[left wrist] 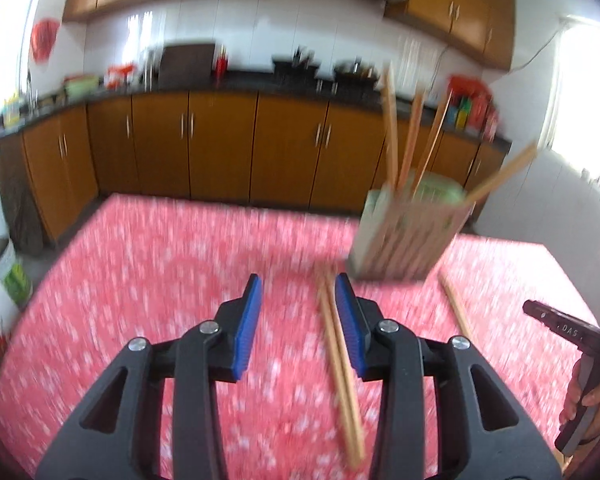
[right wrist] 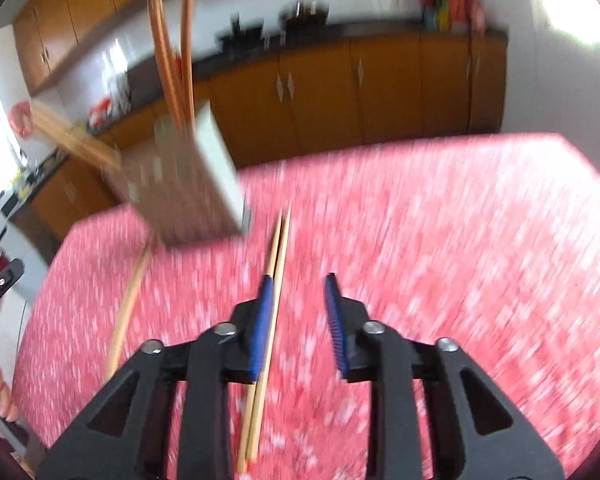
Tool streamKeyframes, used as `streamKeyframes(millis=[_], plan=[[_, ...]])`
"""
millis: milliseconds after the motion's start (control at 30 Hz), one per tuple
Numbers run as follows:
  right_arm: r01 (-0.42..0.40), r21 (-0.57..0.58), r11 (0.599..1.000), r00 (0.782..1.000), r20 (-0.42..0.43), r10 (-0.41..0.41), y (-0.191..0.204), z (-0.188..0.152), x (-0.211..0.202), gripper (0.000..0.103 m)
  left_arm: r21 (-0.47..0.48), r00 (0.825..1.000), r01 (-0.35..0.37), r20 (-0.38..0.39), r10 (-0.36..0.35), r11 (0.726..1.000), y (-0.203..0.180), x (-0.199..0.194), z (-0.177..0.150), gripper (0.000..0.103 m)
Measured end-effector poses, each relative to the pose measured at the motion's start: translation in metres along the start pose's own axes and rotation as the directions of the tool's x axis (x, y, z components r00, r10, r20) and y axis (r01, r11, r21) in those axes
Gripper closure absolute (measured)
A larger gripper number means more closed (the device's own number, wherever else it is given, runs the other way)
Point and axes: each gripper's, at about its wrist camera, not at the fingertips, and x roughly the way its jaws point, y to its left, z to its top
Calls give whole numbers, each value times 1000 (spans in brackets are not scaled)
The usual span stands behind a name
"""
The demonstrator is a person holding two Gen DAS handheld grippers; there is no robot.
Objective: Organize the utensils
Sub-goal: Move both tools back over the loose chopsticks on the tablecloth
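Both my left gripper (left wrist: 298, 284) and right gripper (right wrist: 300, 284) have wide, empty jaws above the red flowered tabletop (left wrist: 180, 272). Orange kitchen cabinets (left wrist: 220, 144) stand behind; everything is blurred.

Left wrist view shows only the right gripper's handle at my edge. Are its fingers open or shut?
Observer: Open. The right gripper holds nothing.
Operator: Is anything lined up with it?
Observer: A pair of chopsticks lies on the tablecloth, running along the inner side of its left finger.
Operator: Where is the holder from there?
Observer: The chopstick holder stands ahead and to the left, just left of that pair's far ends.
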Motion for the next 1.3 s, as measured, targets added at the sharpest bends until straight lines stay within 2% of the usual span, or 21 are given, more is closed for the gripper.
streamKeyframes(millis=[33,133,333,433,500,567,633,733,900,1033,1133,1300], plan=[[-17,-4,1000,999,-47,17,2,-11,12,82,0,1000,0,-20,0,1000,1,5,-7,65],[-36,-17,999,993,-114,34,10,-33,29,85,-9,997,10,-79,-10,1000,0,18,-29,65],[-48,-40,998,988,-151,42,20,-44,41,85,-11,990,32,-135,-33,999,-1,30,-51,65],[-29,-73,997,990,-143,19,31,-46,42,87,-7,988,36,-150,-37,999,-6,34,-51,65],[7,-101,995,991,-136,-21,35,-47,44,96,-6,986,42,-161,-42,999,-8,36,-53,65],[60,-110,992,990,-120,-73,30,-41,47,96,-6,984,49,-171,-49,999,-10,38,-53,65],[111,-70,991,988,-103,-118,19,-39,46,96,-5,982,60,-180,-59,998,-12,39,-55,65],[119,-3,993,988,-100,-119,3,-35,43,96,3,976,79,-202,-77,997,-16,43,-59,72],[120,-3,993,988,-93,-120,0,-36,40,96,28,966,100,-243,-91,995,-26,51,-66,84],[125,-12,992,988,-87,-126,2,-38,39,95,55,959,108,-267,-90,993,-33,54,-71,87],[121,-10,993,989,-86,-121,1,-37,39,95,84,954,91,-292,-62,992,-38,59,-76,89],[131,-32,991,988,-84,-133,3,-37,40,95,105,955,69,-295,-35,992,-40,63,-77,90]])
